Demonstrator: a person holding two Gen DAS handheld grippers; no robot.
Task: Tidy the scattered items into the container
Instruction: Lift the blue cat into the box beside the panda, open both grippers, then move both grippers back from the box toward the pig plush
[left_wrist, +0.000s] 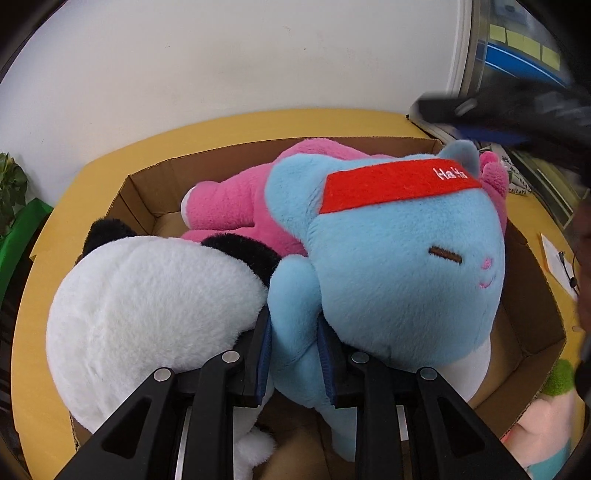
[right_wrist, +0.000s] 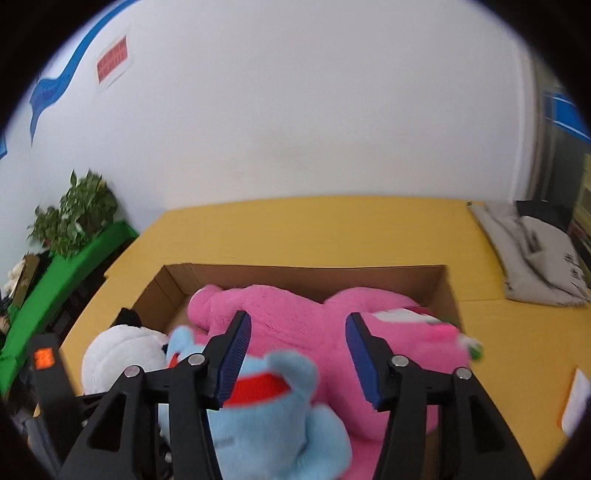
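Note:
A blue plush toy (left_wrist: 399, 266) with a red headband lies in the open cardboard box (left_wrist: 155, 184) on top of a pink plush (left_wrist: 236, 206), beside a white and black panda plush (left_wrist: 147, 310). My left gripper (left_wrist: 295, 332) is shut on the blue plush's limb. In the right wrist view the blue plush (right_wrist: 266, 424) lies just below my right gripper (right_wrist: 299, 354), which is open and empty above the pink plush (right_wrist: 295, 325) in the box (right_wrist: 303, 277). The panda (right_wrist: 122, 350) sits at the left. The left gripper's body (right_wrist: 48, 373) shows at far left.
The box stands on a yellow table (right_wrist: 314, 229) against a white wall. A grey cloth (right_wrist: 532, 251) lies at the table's right. A green and pale pink plush (left_wrist: 550, 413) lies outside the box, right. A plant (right_wrist: 74, 214) and green shelf stand left.

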